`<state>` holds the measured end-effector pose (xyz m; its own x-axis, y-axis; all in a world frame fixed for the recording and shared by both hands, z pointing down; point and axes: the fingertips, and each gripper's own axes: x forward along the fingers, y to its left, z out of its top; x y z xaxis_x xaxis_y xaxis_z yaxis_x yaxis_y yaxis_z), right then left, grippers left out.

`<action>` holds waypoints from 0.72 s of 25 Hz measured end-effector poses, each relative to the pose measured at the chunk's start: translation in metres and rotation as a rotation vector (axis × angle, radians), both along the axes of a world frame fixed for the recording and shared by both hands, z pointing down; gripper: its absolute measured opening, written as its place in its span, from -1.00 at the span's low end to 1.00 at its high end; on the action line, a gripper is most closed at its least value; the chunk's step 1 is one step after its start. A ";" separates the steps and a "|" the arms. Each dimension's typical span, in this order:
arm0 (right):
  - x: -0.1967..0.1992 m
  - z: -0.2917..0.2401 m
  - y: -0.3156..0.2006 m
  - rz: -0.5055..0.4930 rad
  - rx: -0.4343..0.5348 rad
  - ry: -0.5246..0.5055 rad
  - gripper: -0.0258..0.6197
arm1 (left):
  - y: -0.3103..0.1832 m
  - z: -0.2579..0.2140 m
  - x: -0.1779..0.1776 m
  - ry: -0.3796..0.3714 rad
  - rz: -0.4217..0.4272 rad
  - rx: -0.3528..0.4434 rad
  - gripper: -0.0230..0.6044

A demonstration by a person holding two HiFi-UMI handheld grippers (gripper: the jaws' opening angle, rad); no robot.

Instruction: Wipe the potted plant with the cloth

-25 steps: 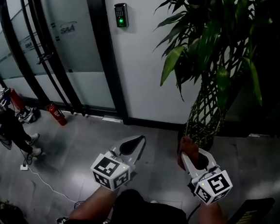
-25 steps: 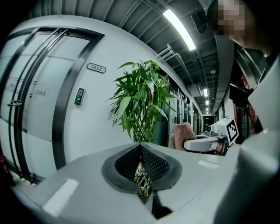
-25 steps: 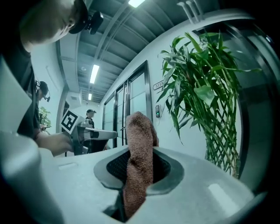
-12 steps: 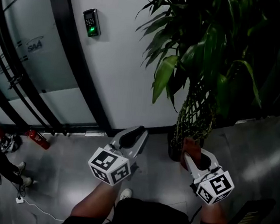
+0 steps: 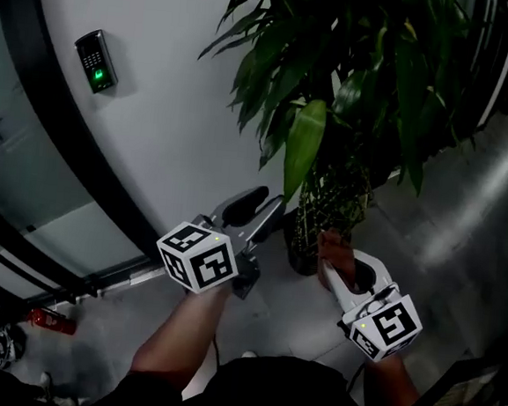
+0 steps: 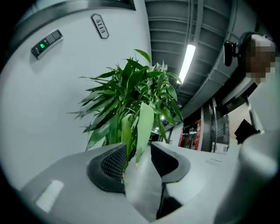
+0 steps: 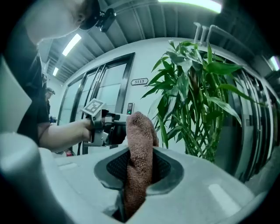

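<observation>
One rust-brown, nubby cloth (image 7: pixel 139 162) — clenched in right fingers (image 7: pixel 165 169); left fingers (image 6: pixel 113 162) just opening, leaf (image 6: pixel 144 127) between.

Left gripper (image 5: pixel 268 206) swung up to potted plant (image 5: pixel 336 72); jaws just opened, leaf (image 5: pixel 303 149) now between them.

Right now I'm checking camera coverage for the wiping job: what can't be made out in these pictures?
Plant: top cut off by the upper edge, head view.
Pot: dark, partly behind leaves, head view.
Cloth: lower end sunk between the right gripper's jaws, right gripper view.
</observation>
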<state>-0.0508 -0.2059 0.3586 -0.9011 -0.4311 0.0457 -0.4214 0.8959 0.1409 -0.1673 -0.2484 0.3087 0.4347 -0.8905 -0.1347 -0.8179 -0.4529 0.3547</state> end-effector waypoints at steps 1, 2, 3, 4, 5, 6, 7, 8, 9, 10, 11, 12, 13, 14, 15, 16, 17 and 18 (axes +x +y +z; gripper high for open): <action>-0.004 -0.001 0.005 0.026 0.002 0.001 -0.72 | -0.006 -0.002 0.001 0.015 0.048 -0.002 -0.34; -0.006 -0.003 0.008 0.055 0.004 0.003 -0.72 | -0.011 -0.003 0.003 0.022 0.097 -0.004 -0.33; -0.008 -0.004 0.011 0.084 0.006 0.008 -0.72 | -0.016 -0.004 0.008 0.024 0.147 -0.007 -0.31; -0.011 -0.005 0.012 0.109 0.010 0.016 -0.72 | -0.020 -0.004 0.013 0.025 0.194 -0.009 -0.31; -0.014 -0.006 0.014 0.128 0.016 0.024 -0.72 | -0.024 -0.003 0.018 0.026 0.235 -0.010 -0.31; -0.018 -0.008 0.015 0.140 0.019 0.030 -0.72 | -0.026 -0.002 0.022 0.028 0.265 -0.011 -0.31; -0.021 -0.008 0.016 0.147 0.021 0.038 -0.72 | -0.027 -0.002 0.023 0.029 0.280 -0.010 -0.31; -0.024 -0.008 0.017 0.151 0.023 0.050 -0.72 | -0.027 -0.002 0.022 0.025 0.283 -0.004 -0.34; -0.026 -0.009 0.018 0.155 0.027 0.061 -0.72 | -0.025 -0.003 0.022 0.017 0.281 0.005 -0.45; -0.027 -0.011 0.018 0.161 0.031 0.065 -0.72 | -0.022 -0.005 0.022 0.007 0.279 0.016 -0.60; -0.026 -0.013 0.018 0.170 0.034 0.065 -0.72 | -0.021 -0.005 0.023 0.000 0.279 0.027 -0.69; -0.025 -0.016 0.017 0.180 0.036 0.064 -0.72 | -0.020 -0.005 0.025 -0.003 0.281 0.035 -0.81; -0.024 -0.019 0.016 0.188 0.042 0.065 -0.72 | -0.019 -0.004 0.027 -0.001 0.285 0.040 -0.86; -0.024 -0.022 0.015 0.192 0.055 0.072 -0.72 | -0.018 -0.003 0.029 0.004 0.291 0.041 -0.87; -0.025 -0.026 0.013 0.194 0.075 0.084 -0.72 | -0.017 -0.002 0.030 0.008 0.299 0.038 -0.87; -0.028 -0.029 0.011 0.196 0.102 0.101 -0.72 | -0.016 0.000 0.032 0.007 0.307 0.035 -0.87; -0.032 -0.033 0.008 0.199 0.134 0.124 -0.72 | -0.015 0.002 0.033 0.003 0.311 0.032 -0.87; -0.036 -0.037 0.004 0.204 0.172 0.154 -0.72 | -0.012 0.004 0.033 0.000 0.315 0.028 -0.87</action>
